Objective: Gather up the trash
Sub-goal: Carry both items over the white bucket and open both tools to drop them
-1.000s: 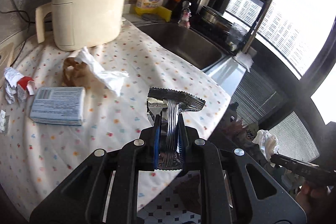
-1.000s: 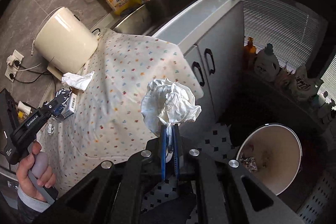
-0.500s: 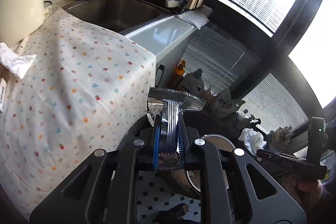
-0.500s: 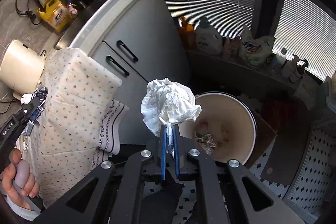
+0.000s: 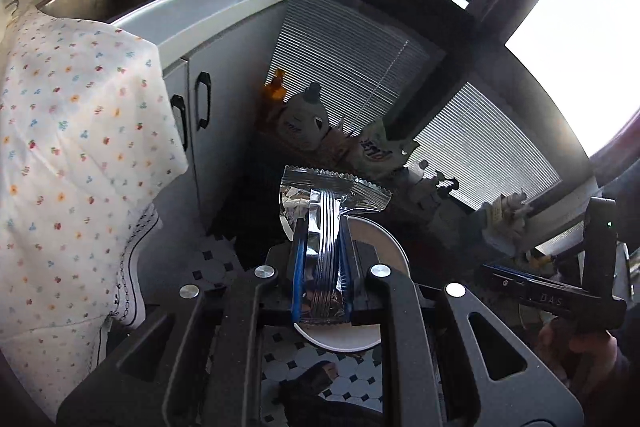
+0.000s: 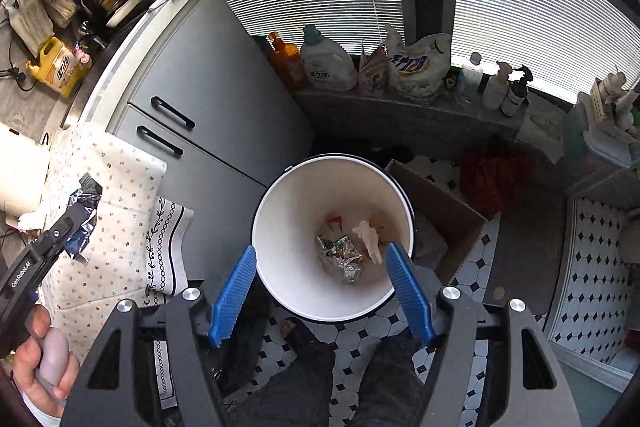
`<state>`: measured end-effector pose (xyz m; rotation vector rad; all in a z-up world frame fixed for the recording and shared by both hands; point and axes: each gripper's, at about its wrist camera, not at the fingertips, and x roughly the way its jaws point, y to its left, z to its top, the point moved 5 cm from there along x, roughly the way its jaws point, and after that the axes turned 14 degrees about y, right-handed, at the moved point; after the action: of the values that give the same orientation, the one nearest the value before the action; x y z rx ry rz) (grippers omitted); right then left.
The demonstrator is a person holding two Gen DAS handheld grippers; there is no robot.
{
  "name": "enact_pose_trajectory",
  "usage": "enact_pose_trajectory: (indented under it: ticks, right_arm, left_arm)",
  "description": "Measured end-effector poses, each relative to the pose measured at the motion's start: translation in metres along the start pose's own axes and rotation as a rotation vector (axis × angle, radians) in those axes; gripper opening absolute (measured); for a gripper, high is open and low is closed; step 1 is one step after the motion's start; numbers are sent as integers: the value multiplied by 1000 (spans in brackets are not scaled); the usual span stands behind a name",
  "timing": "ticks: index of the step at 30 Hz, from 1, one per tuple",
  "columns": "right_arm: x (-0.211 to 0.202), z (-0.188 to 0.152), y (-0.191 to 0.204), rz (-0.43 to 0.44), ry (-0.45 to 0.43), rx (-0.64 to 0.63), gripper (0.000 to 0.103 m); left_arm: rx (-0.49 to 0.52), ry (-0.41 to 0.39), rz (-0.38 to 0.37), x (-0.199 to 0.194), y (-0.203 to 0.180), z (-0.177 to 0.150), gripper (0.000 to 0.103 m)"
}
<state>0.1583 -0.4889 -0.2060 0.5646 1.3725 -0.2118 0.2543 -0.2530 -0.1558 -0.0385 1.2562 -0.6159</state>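
My left gripper [image 5: 322, 239] is shut on a silver foil wrapper [image 5: 324, 227] and holds it in the air above the white trash bin [image 5: 384, 243]. In the right wrist view the left gripper [image 6: 76, 215] with the wrapper [image 6: 82, 223] hangs over the tablecloth edge. My right gripper [image 6: 322, 259] is open and empty, directly above the bin [image 6: 280, 227]. A white tissue [image 6: 370, 237] and crumpled foil [image 6: 340, 253] lie at the bin's bottom.
A table with a dotted cloth [image 5: 72, 155] is at the left. Grey cabinet doors [image 6: 224, 99] stand behind the bin. Detergent bottles [image 6: 328, 63] line a low ledge. A cardboard box [image 6: 444, 211] sits right of the bin. My legs [image 6: 312, 379] stand on the tiled floor.
My right gripper opened over the bin and the white tissue dropped in. My left gripper carried the foil wrapper from over the table towards the bin.
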Motion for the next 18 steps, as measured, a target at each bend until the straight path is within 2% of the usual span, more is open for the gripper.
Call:
enact_pose_trajectory:
  ticks: [8,12,15,18]
  right_arm:
    - [-29,-13,-60,-48,-49,84,69]
    - [-39,-20,-88,-72,-67,121,69]
    - [-44,-27,-105,-85,-73,143,69]
    - [-46,-30,-114,-92,-76,159,69]
  left_arm:
    - [77,69,-81,49,-60,1,16]
    - [91,103,-98,71,-79,-1,18]
    - [94,140,-96,87,-87,-3,28]
    - [77,134,-107,87,-88,-4,63]
